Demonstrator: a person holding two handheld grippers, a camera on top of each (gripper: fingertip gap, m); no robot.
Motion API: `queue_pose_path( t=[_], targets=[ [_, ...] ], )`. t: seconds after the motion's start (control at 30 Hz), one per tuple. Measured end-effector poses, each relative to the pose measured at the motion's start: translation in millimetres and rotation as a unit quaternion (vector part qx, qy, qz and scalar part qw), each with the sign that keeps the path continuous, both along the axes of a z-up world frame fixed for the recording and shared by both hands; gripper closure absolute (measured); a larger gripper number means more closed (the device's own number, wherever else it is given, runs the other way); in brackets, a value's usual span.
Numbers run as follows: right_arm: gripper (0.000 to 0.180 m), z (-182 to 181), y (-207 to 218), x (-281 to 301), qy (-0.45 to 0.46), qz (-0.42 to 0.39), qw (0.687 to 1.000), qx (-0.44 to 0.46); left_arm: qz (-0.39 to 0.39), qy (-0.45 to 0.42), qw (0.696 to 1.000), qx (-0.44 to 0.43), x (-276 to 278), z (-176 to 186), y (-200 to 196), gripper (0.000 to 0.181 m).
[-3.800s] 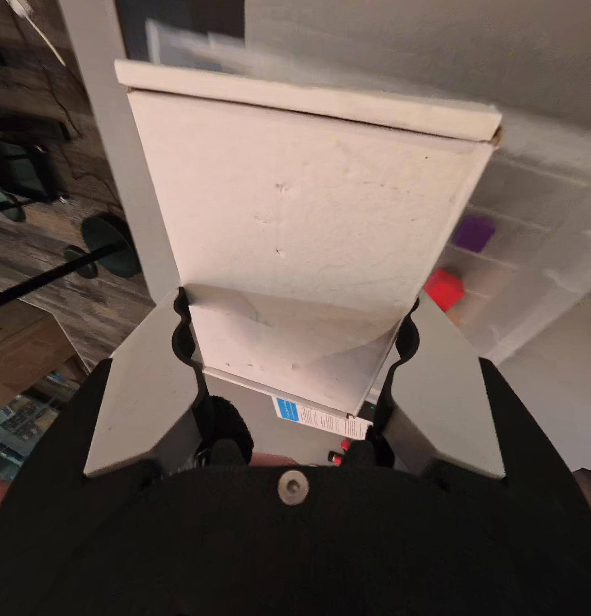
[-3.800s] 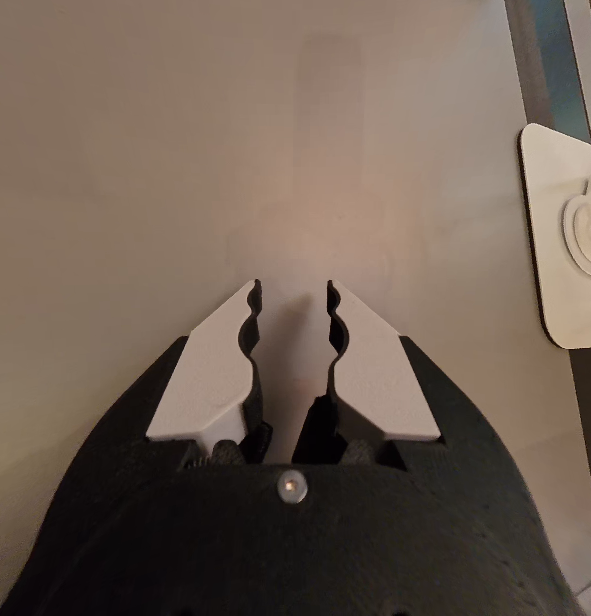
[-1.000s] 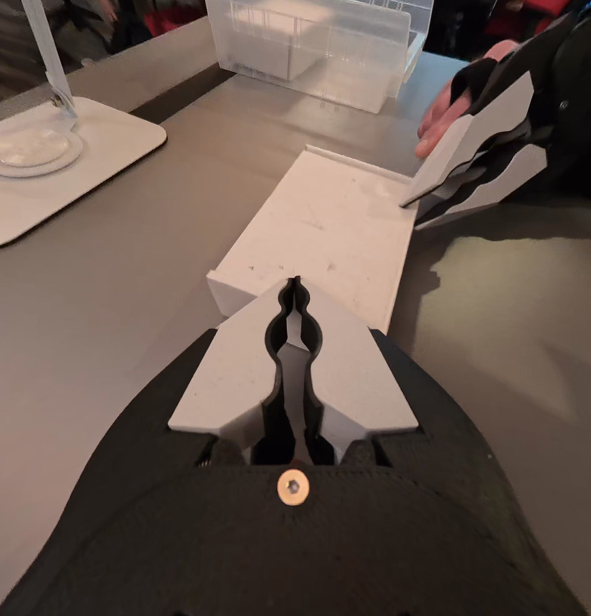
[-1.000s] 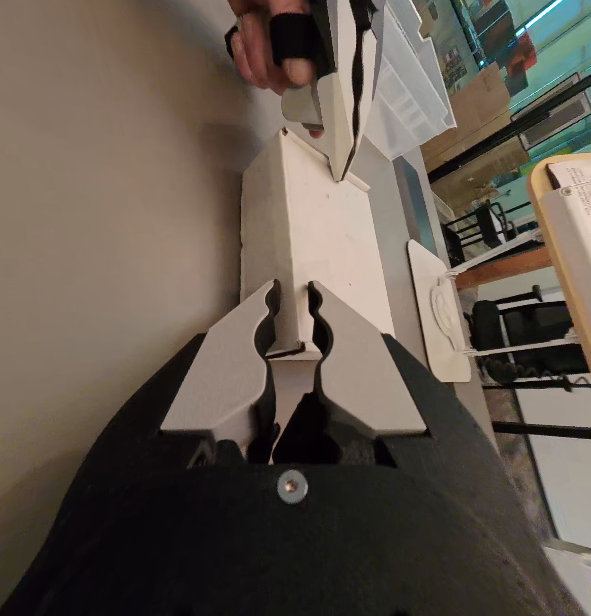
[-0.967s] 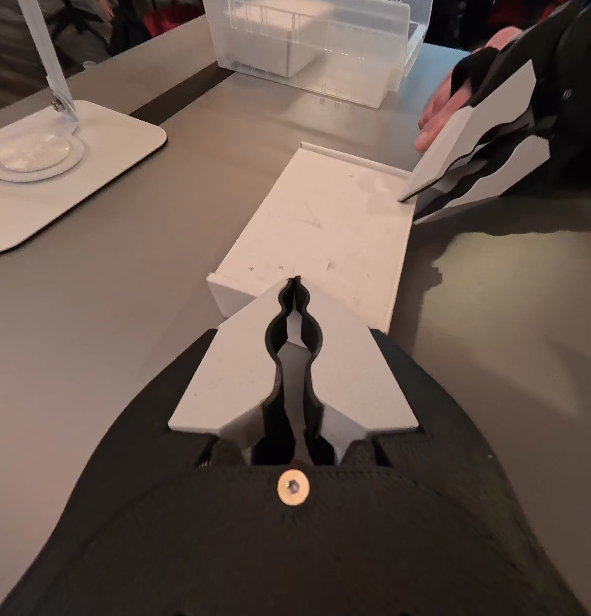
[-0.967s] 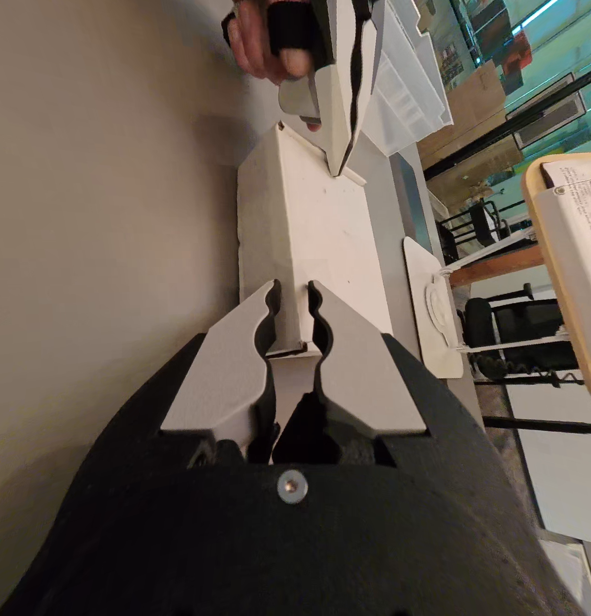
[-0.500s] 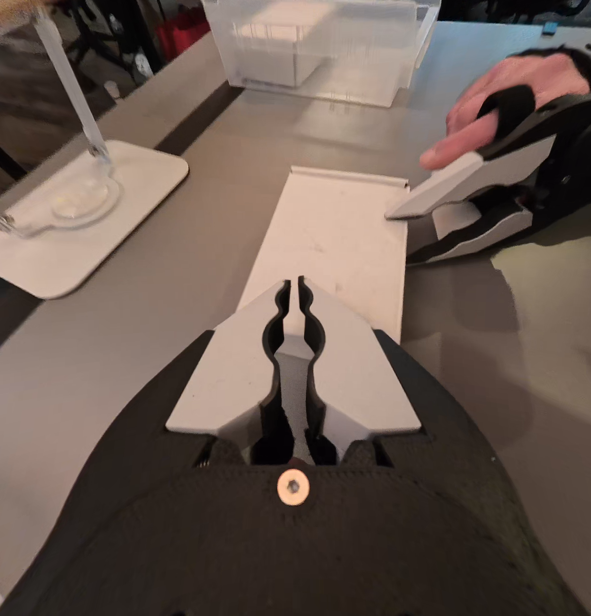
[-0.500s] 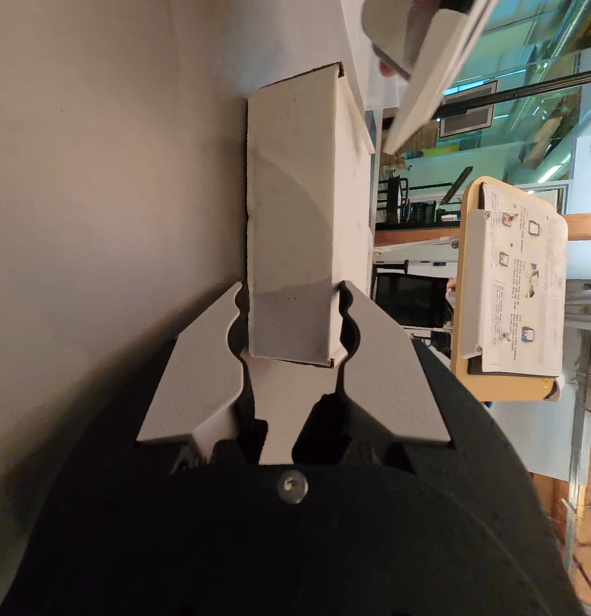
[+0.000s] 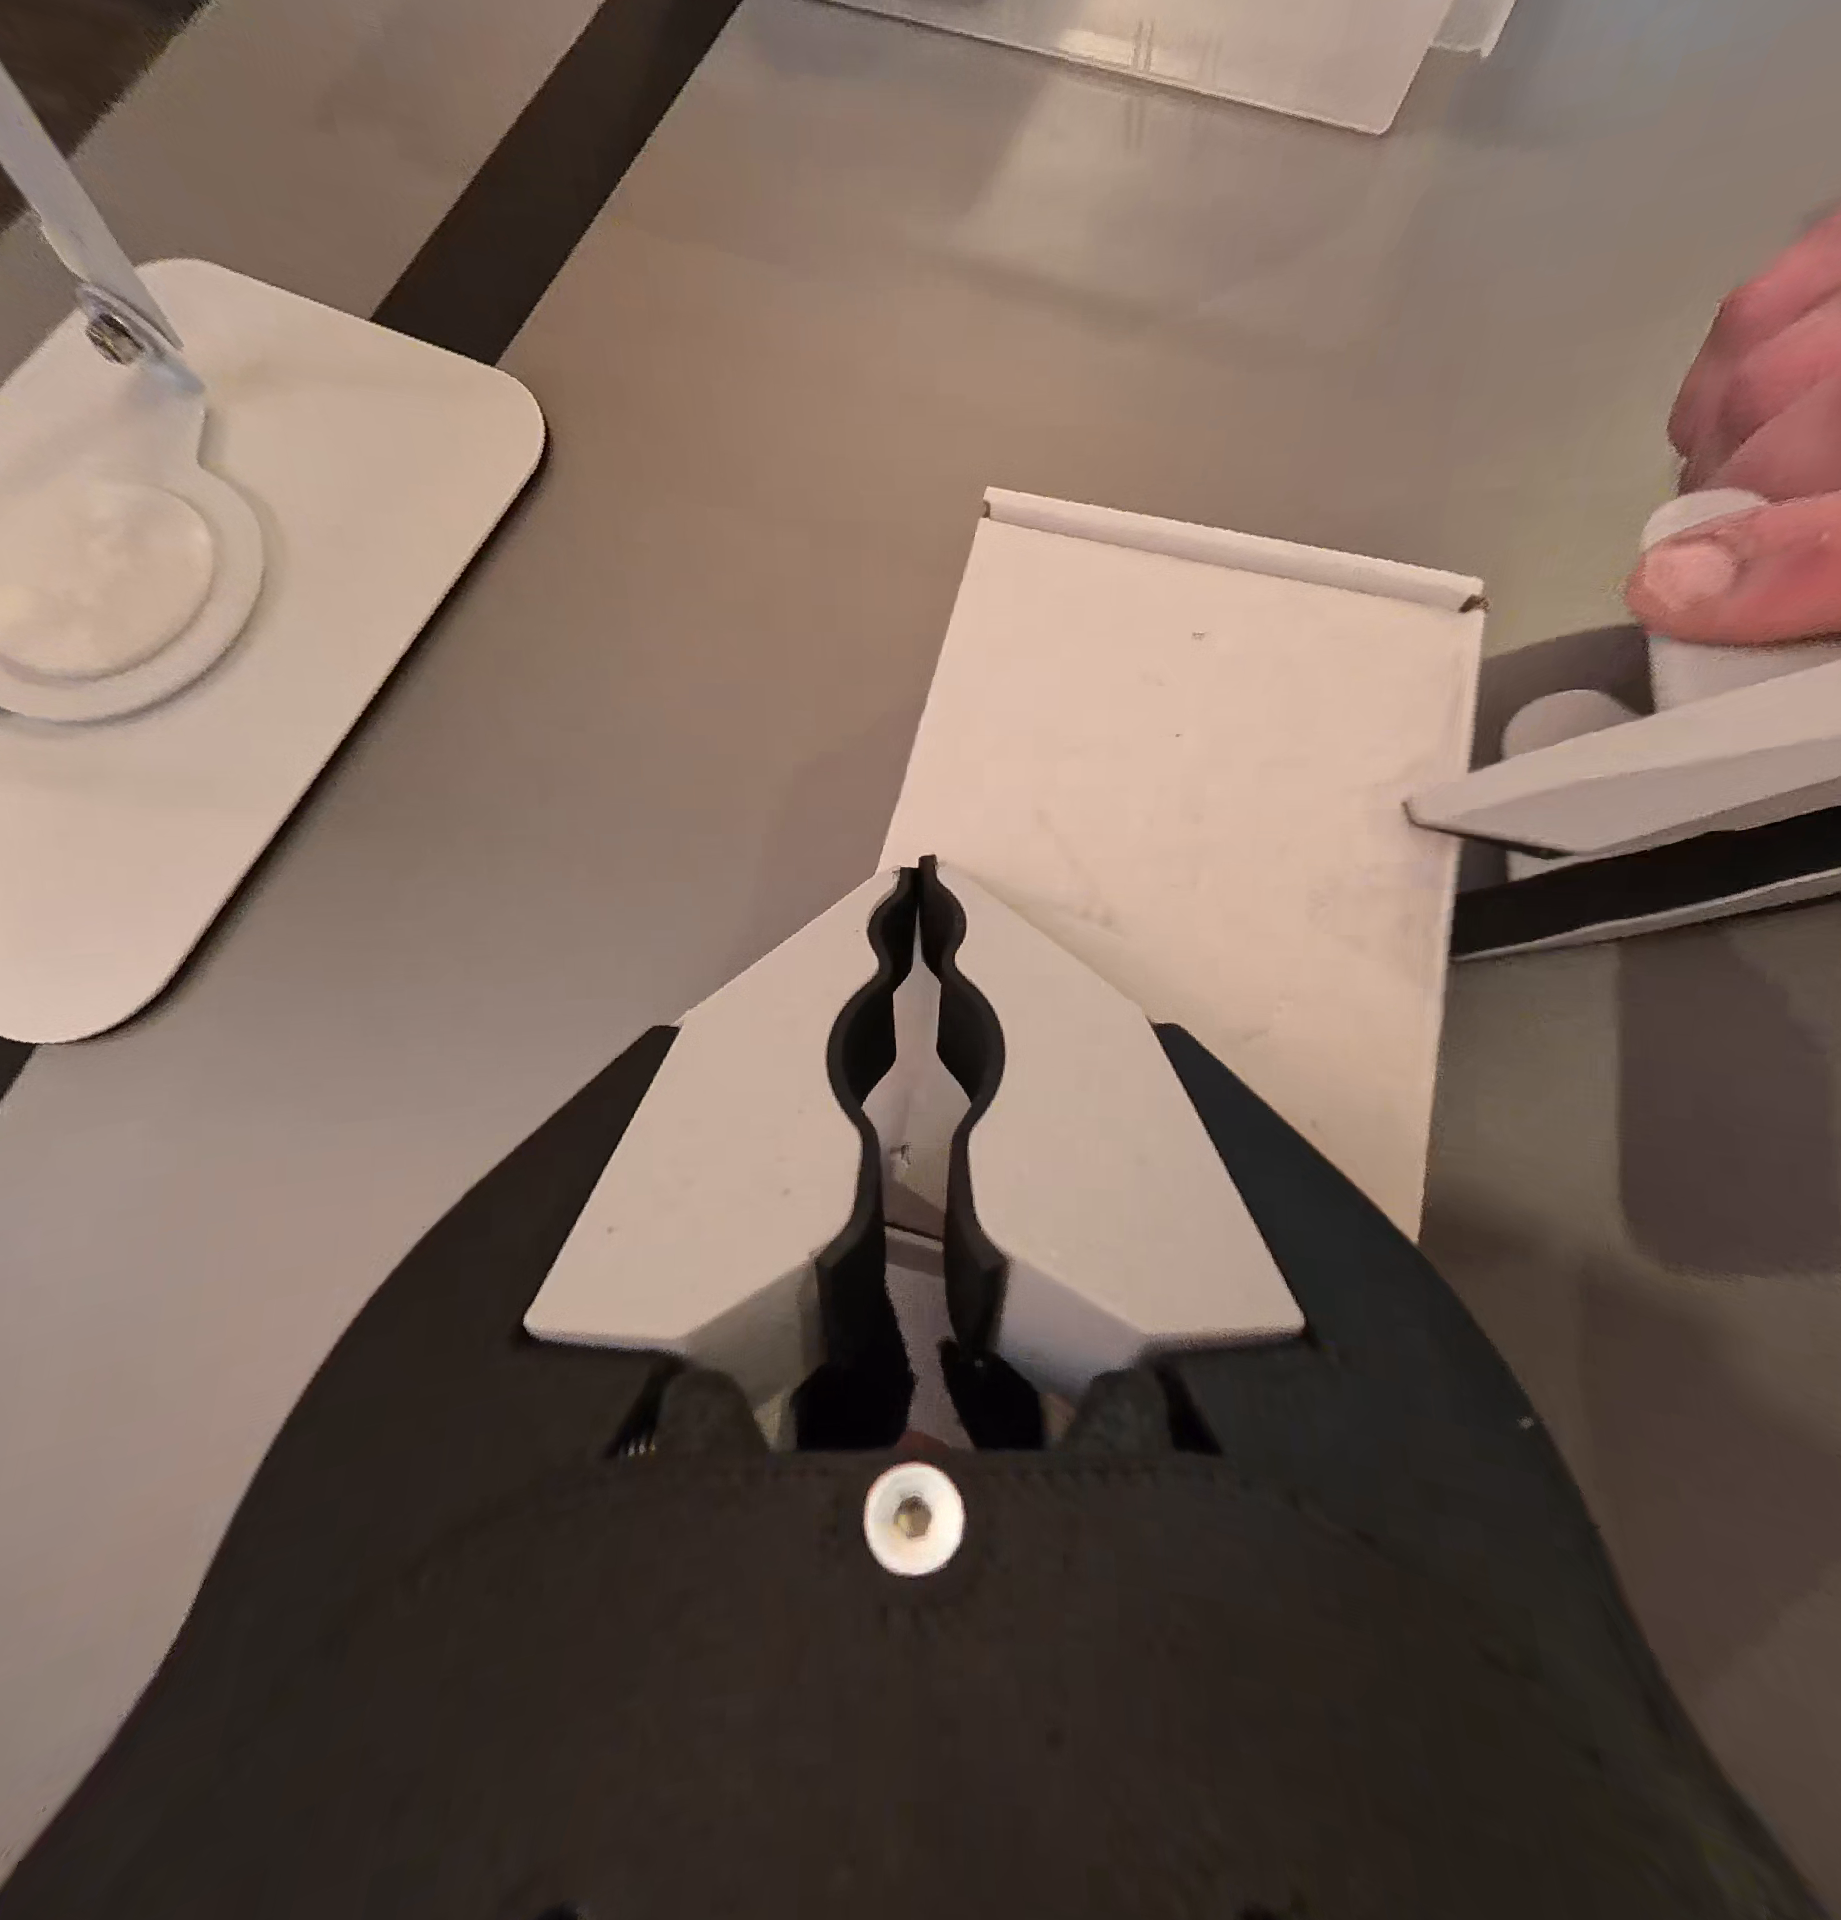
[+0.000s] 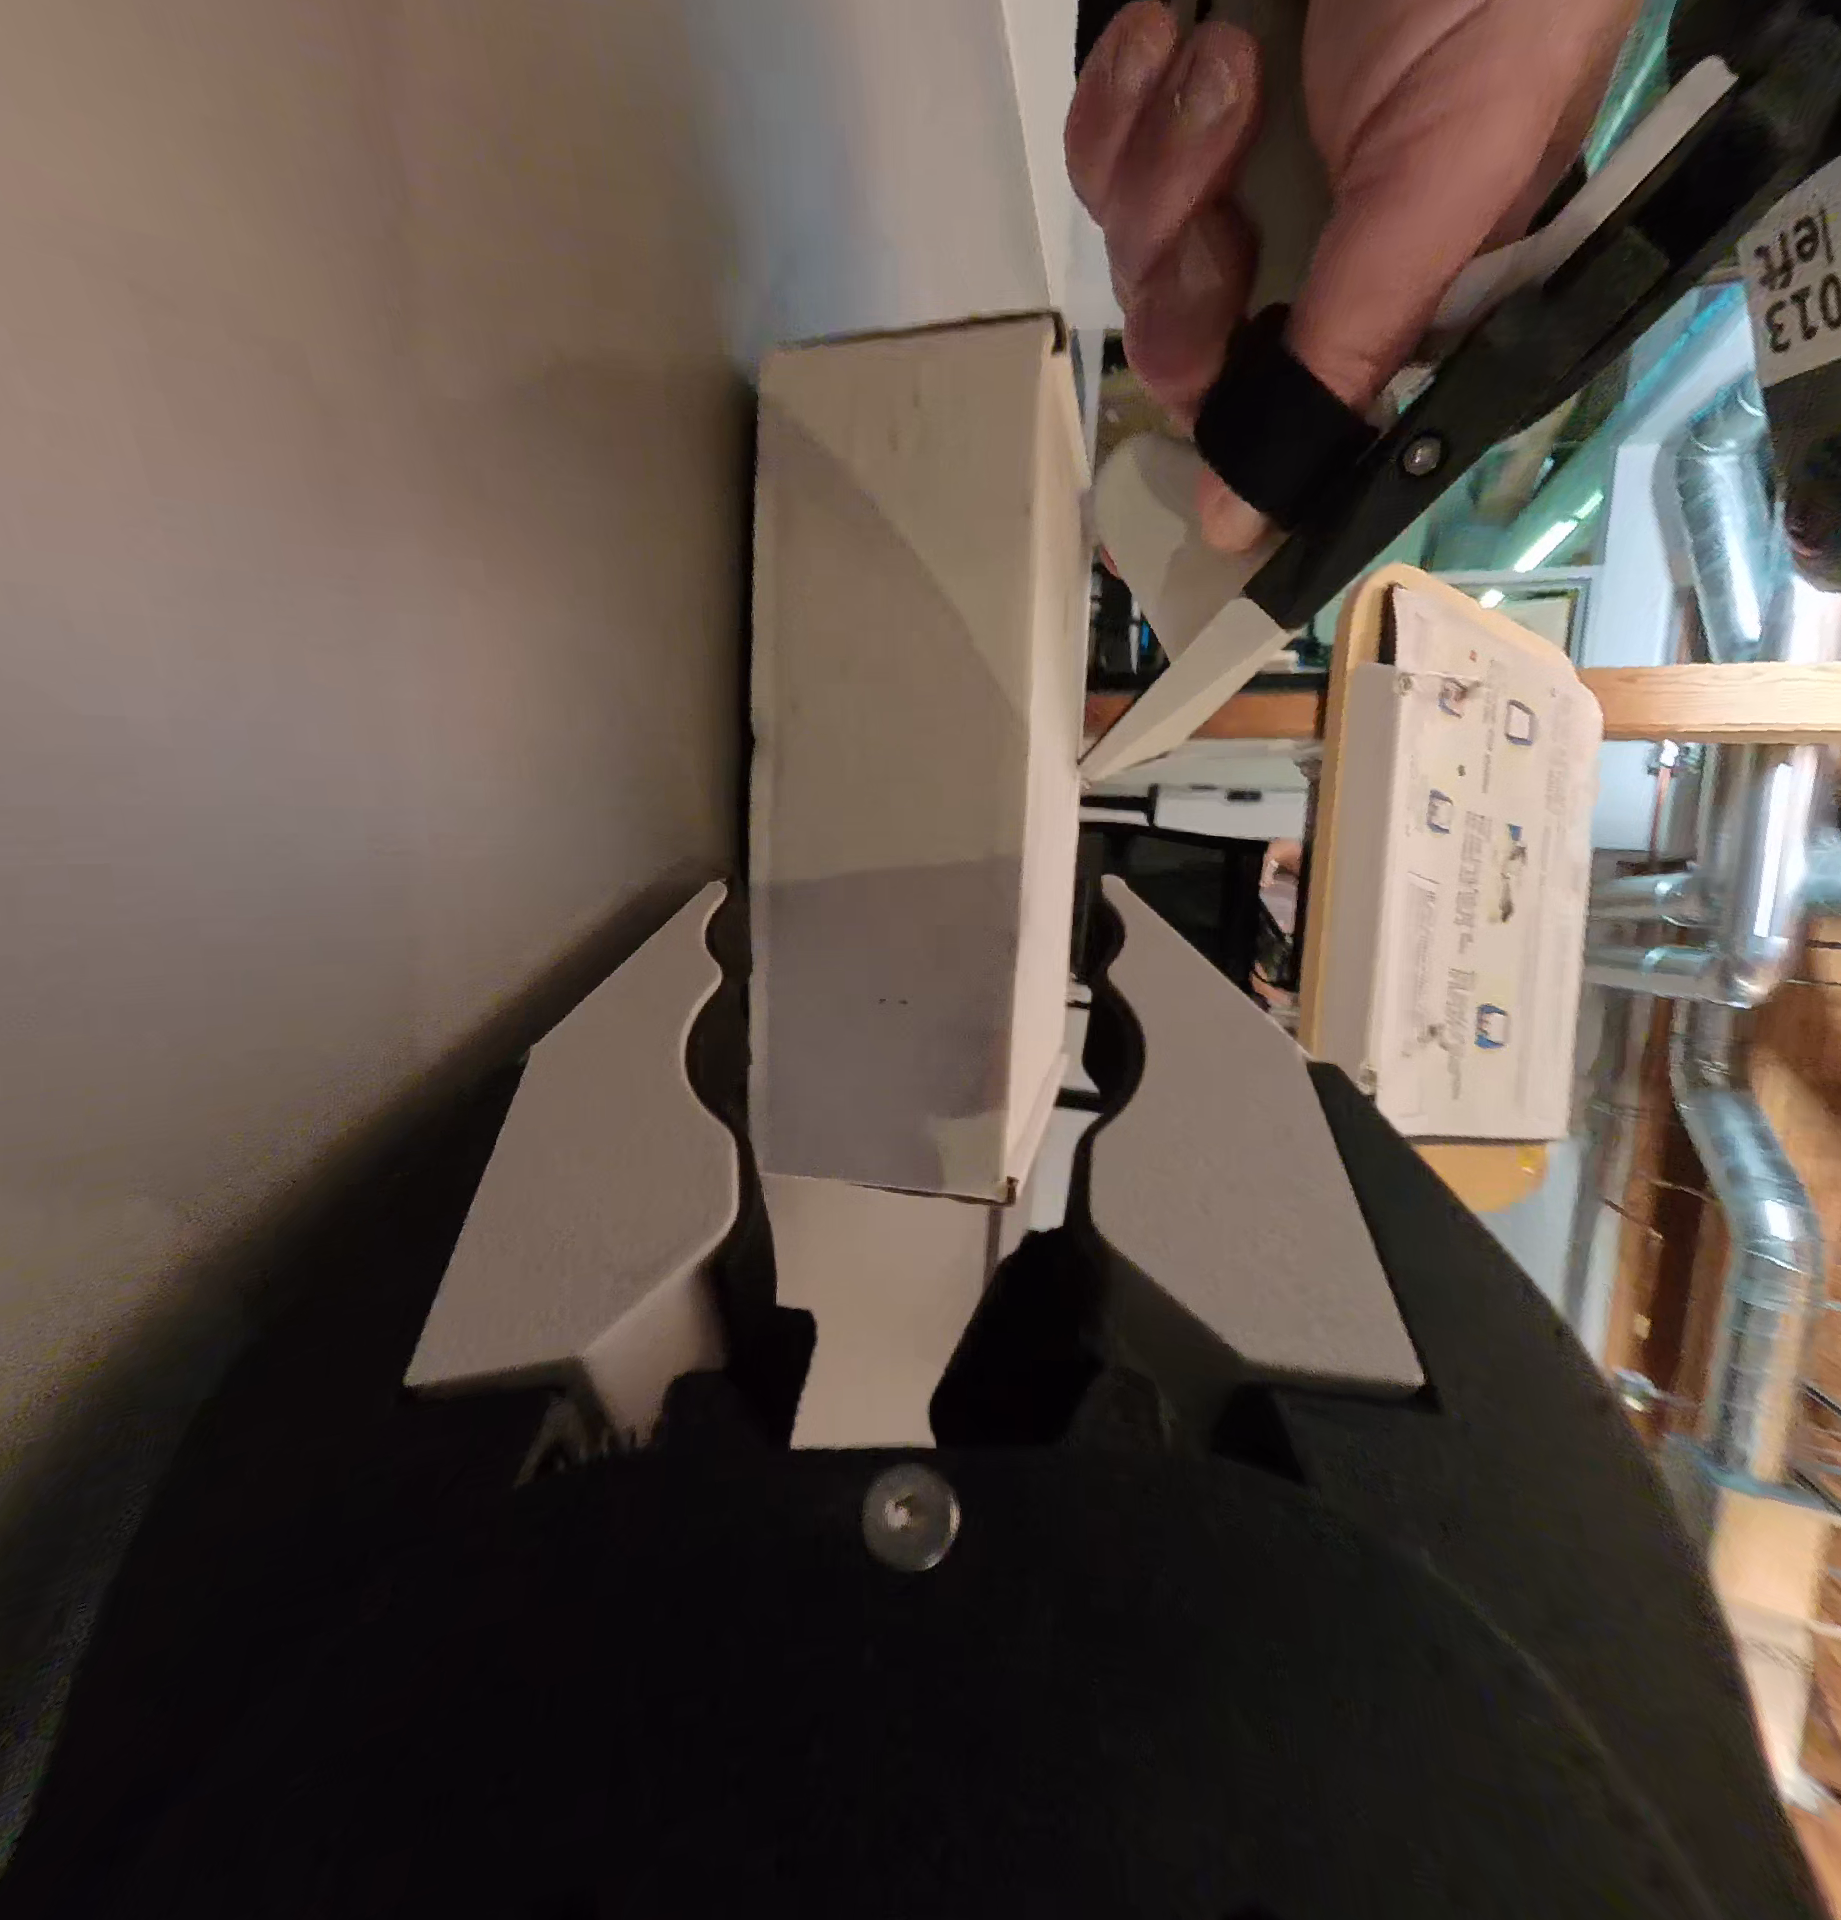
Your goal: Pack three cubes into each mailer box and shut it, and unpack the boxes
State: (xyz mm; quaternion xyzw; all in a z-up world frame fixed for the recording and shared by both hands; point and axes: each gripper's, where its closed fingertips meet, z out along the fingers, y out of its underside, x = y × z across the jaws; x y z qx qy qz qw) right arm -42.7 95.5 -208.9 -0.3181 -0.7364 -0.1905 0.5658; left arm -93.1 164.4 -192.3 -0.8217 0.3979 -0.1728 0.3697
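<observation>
Two grippers worked one closed mailer box.
The left gripper point(image 9: 926, 868), fingers pressed together and empty, touched the lid of the white mailer box point(image 9: 1186, 790) on the grey table point(image 9: 687, 520); the right gripper point(image 10: 911, 894) straddled its side, fingers apart.

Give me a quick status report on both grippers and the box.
Left gripper shut, tips over the white mailer box. Right gripper open, fingers straddling the closed box's side, box resting on the grey table. Nothing in the way.
</observation>
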Motion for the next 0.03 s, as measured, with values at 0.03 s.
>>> queue_pose_path(
  t=[0.03],
  targets=[
    [0.117, 0.2, 3.7, -1.3, -0.004, -0.006, 1.0, 0.01, 0.002, -0.01, 1.0, -0.01, -0.7, 0.0, 1.7, 0.181]
  ],
)
